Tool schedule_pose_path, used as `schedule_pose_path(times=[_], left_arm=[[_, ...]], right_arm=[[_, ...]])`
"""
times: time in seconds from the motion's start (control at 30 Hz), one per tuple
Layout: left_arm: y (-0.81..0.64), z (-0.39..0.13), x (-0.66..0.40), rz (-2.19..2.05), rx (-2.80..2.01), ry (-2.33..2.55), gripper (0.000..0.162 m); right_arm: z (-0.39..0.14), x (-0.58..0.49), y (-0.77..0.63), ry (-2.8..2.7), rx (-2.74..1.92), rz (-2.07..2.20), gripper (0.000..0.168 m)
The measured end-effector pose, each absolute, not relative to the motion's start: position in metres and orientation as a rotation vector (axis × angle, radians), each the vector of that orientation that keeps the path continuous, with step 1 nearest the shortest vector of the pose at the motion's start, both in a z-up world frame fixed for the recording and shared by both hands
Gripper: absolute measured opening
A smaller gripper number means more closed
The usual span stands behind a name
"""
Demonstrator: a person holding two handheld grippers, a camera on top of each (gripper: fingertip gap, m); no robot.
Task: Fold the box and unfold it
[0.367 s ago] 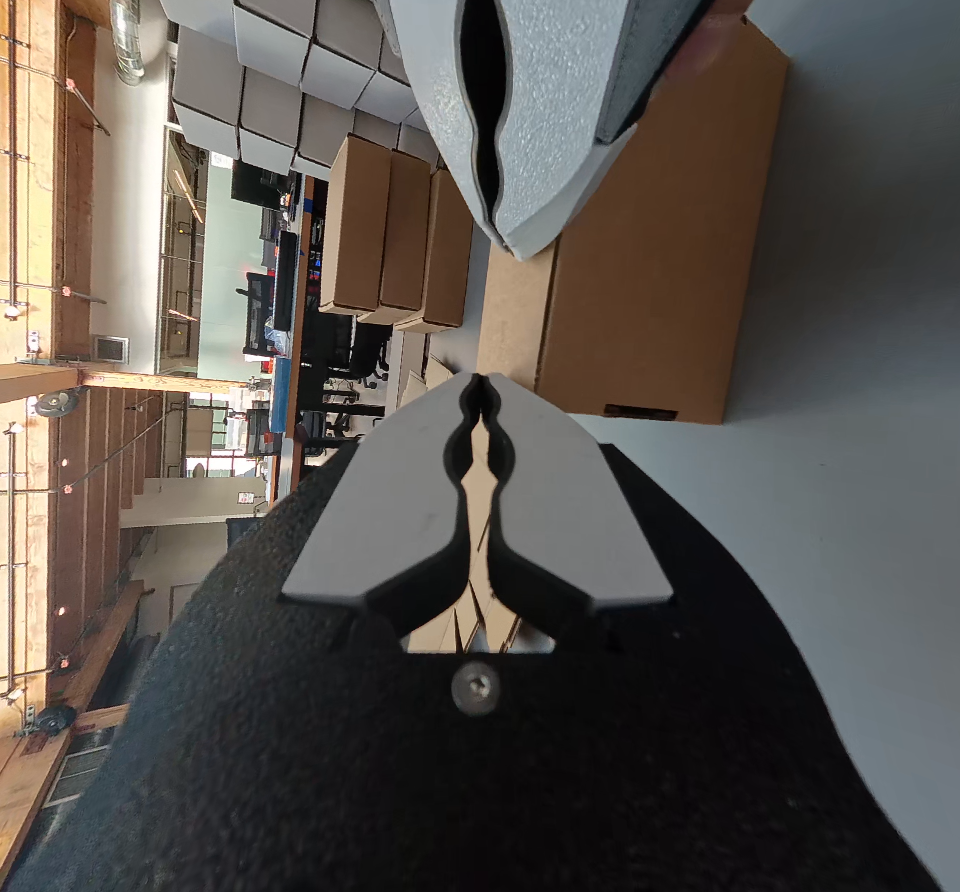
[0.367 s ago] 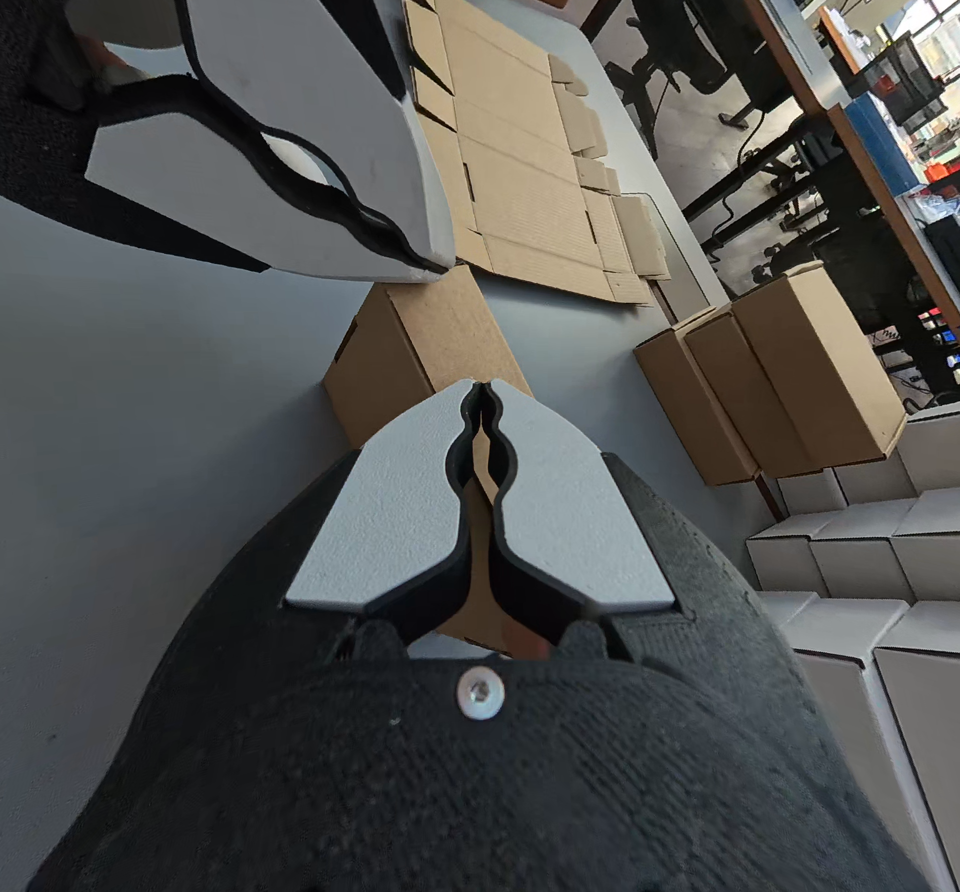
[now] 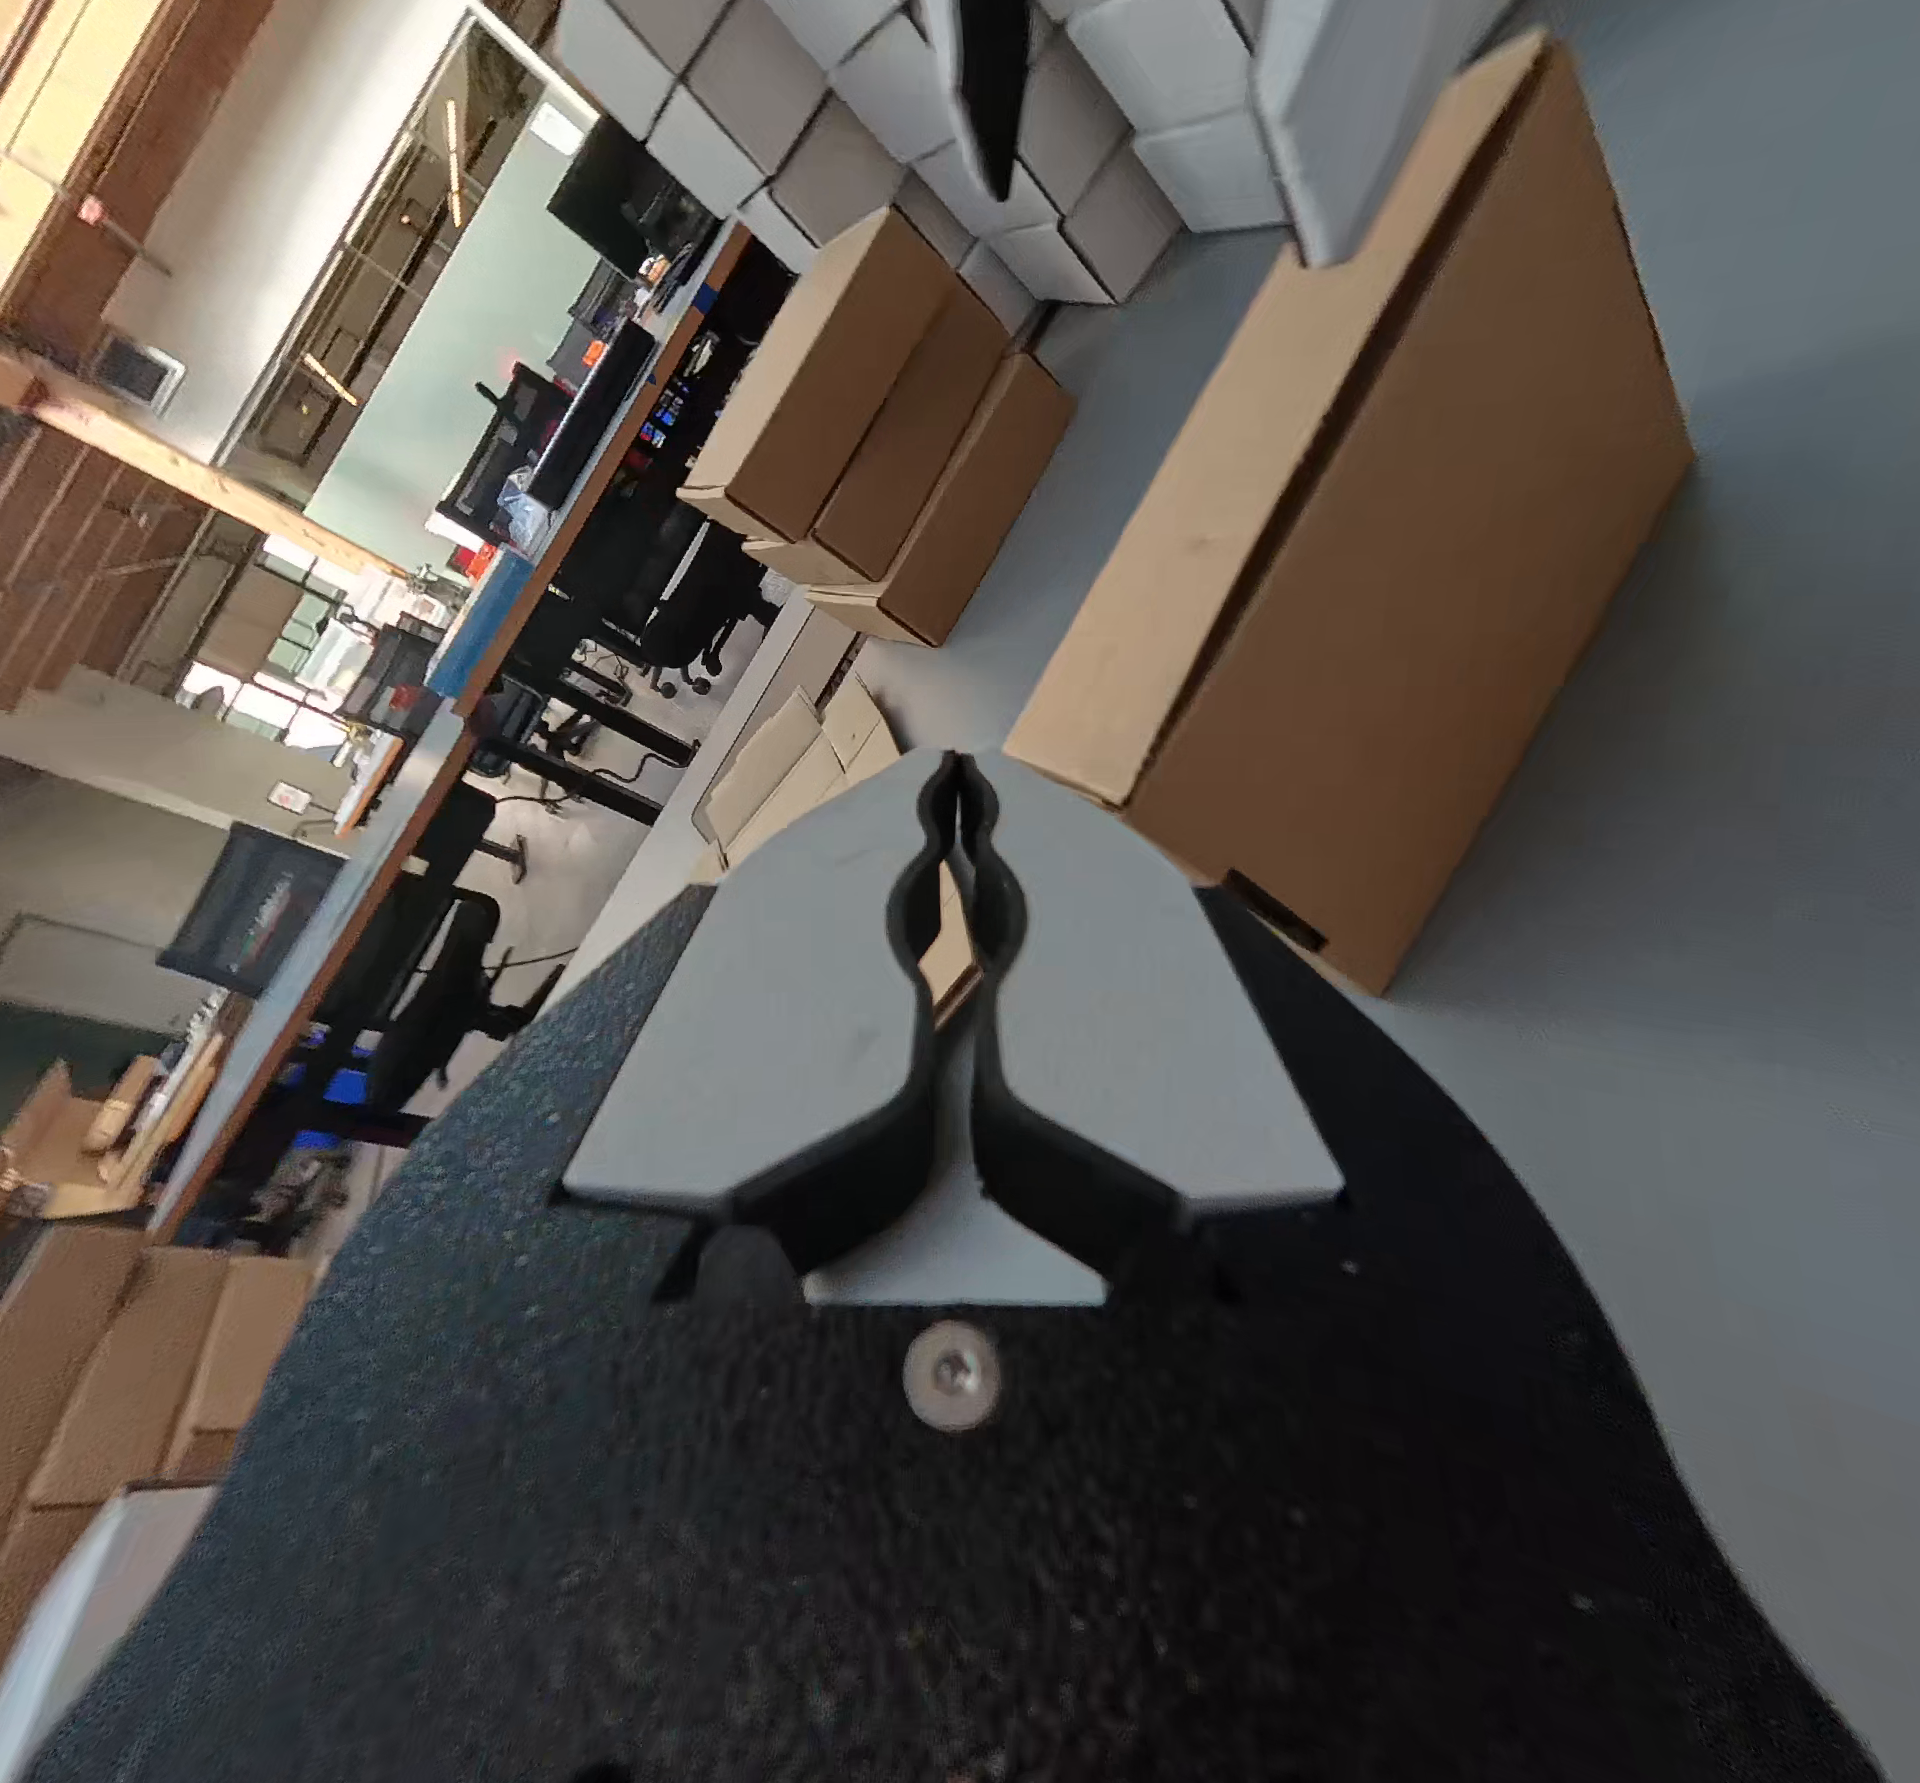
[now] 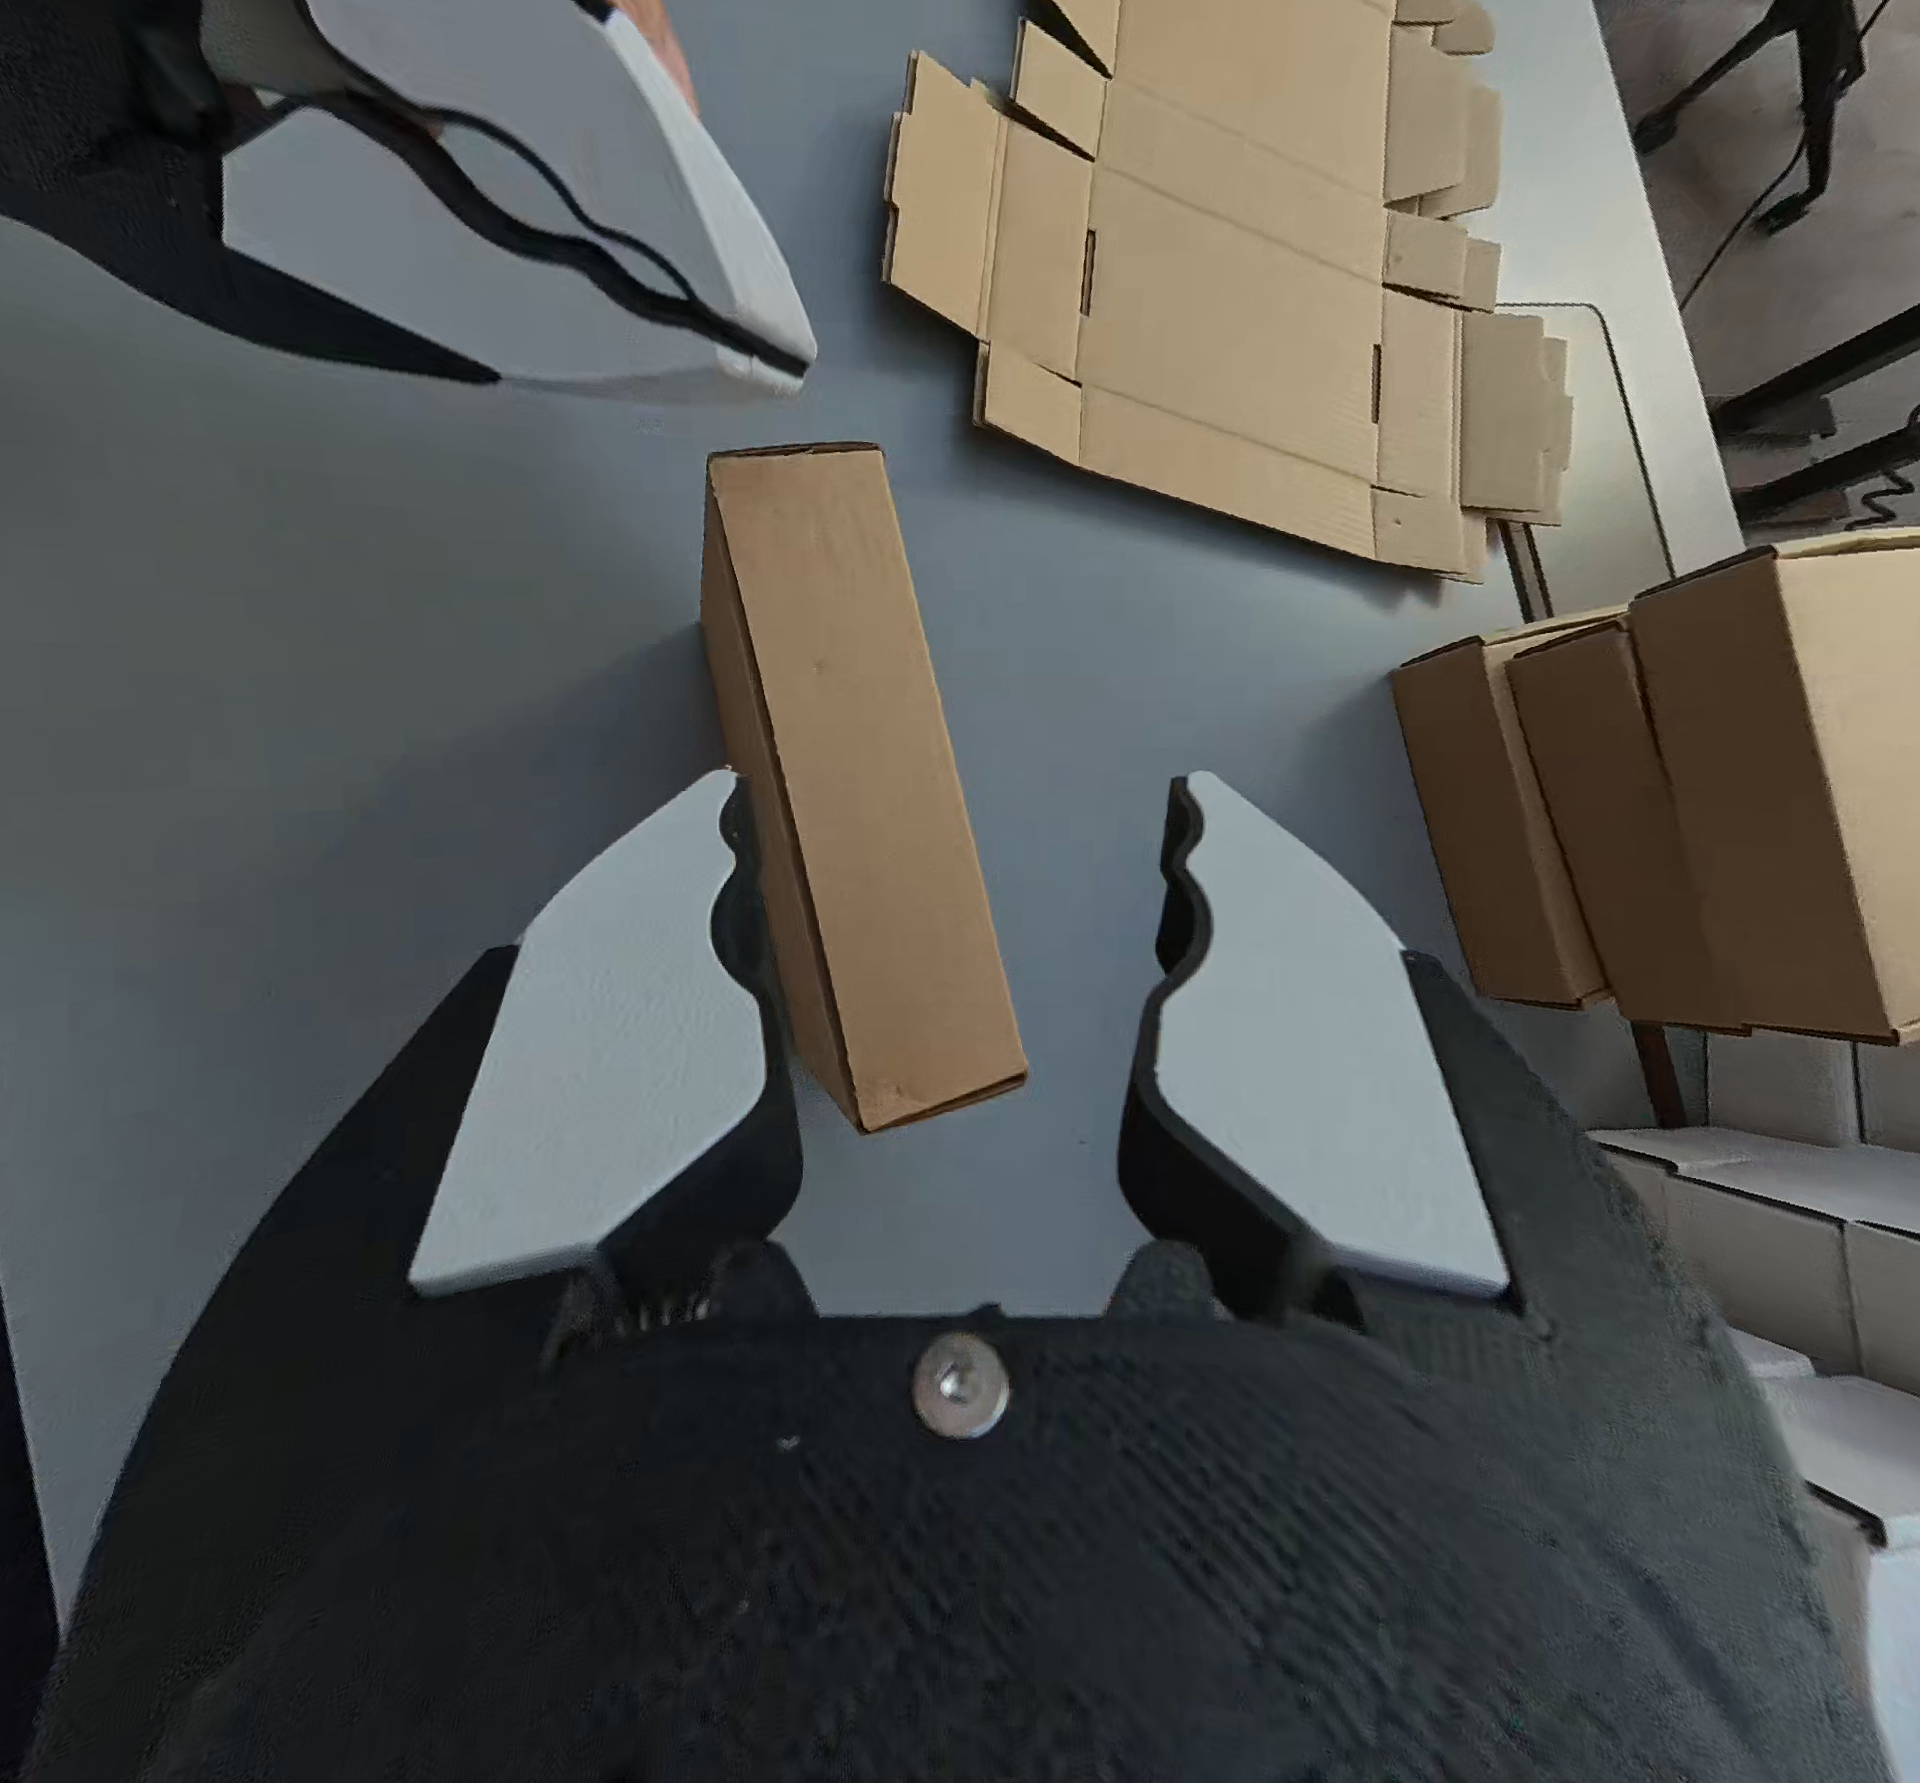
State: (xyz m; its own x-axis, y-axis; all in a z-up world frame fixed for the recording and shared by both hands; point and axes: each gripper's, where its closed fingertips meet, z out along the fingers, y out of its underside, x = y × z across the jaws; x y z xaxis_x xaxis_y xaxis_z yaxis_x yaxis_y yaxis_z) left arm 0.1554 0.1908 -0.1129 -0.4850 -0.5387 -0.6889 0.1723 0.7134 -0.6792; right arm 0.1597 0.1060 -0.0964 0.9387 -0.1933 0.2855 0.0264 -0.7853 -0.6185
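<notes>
A folded brown cardboard box point(image 4: 862, 777) lies closed on the grey desk point(image 4: 312, 694). In the right wrist view it runs lengthwise between the spread fingers of the right claw point(image 4: 956, 783), which is wide open and holds nothing. The box's near-left edge sits just beside the left finger's dark pad; whether the two touch is hard to tell, since the pad hides that edge. The right finger stands apart from the box.

The left claw point(image 4: 800, 367) shows in the upper left of the same view with its fingers pressed together and nothing between them, its tip above the desk near the box's far end. Its body is cut off by the frame edge. In the left wrist view this claw point(image 3: 956, 767) is likewise closed on nothing, and the box point(image 3: 1382, 590) lies ahead and to the right, its closed lid seam visible along the top.

Beyond the box, a stack of flat, unfolded cardboard blanks point(image 4: 1226, 247) lies on the desk. Three more folded brown boxes point(image 4: 1662, 798) stand side by side at the right, partly cut off. White boxes point(image 3: 852, 50) are stacked behind them; the left wrist view is blurred there, and a pale and black shape crossing its top is too smeared to make out.
</notes>
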Motion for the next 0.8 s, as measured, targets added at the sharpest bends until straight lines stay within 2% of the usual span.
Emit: schedule_pose_path(times=[0.03, 0.07, 0.1, 0.23, 0.33, 0.47, 0.6, 0.8], left_arm=[[0.195, -0.103, 0.156, -0.982, -0.389, 1.867, 0.0], [0.198, -0.094, 0.156, -1.095, -0.478, 1.842, 0.007], [0.203, -0.084, 0.156, -1.197, -0.556, 1.814, 0.023], [0.218, -0.057, 0.152, -1.446, -0.769, 1.731, 0.04], [0.225, -0.057, 0.149, -1.537, -0.89, 1.724, 0.052], [0.235, -0.063, 0.151, -1.536, -0.945, 1.727, 0.052], [0.24, -0.069, 0.151, -1.513, -0.941, 1.748, 0.051], [0.238, -0.077, 0.15, -1.443, -0.913, 1.795, 0.048]], right_arm=[[-0.094, 0.16, 0.103, 0.088, -2.473, -0.392, 0.086], [-0.094, 0.158, 0.102, 0.058, -2.513, -0.312, 0.09], [-0.094, 0.155, 0.103, 0.036, -2.54, -0.227, 0.088], [-0.108, 0.147, 0.112, -0.025, -2.64, 0.073, 0.086], [-0.125, 0.15, 0.119, -0.05, -2.717, 0.121, 0.085], [-0.138, 0.147, 0.129, -0.096, -2.781, 0.104, 0.074], [-0.148, 0.15, 0.129, -0.119, -2.845, 0.033, 0.045], [-0.14, 0.144, 0.123, -0.205, -2.84, -0.065, 0.045]])
